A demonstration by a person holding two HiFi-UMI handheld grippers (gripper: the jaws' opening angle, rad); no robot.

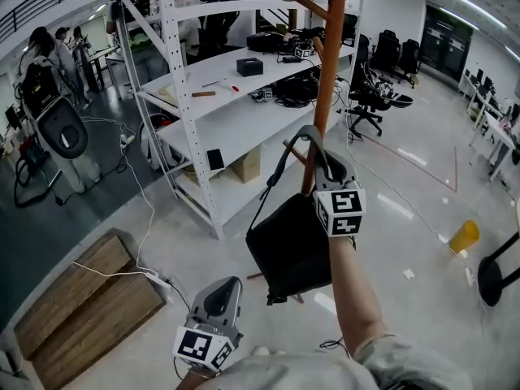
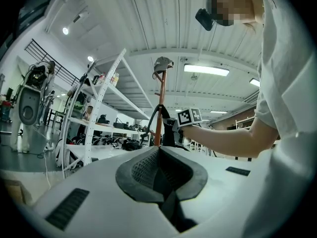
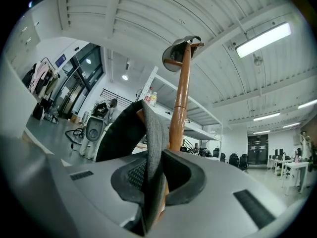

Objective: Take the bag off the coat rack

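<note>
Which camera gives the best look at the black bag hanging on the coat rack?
The head view: the whole black bag hangs by its strap beside the coat rack pole. The right gripper view shows only the strap, pinched in the right gripper's jaws. The left gripper view shows the bag small and far off.

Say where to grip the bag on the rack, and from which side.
The strap near its top loop: a thin flat band that suits the jaws; the bag is wide and soft. Come in level from the person's side, pole behind; the right gripper is shut on it there.
</note>
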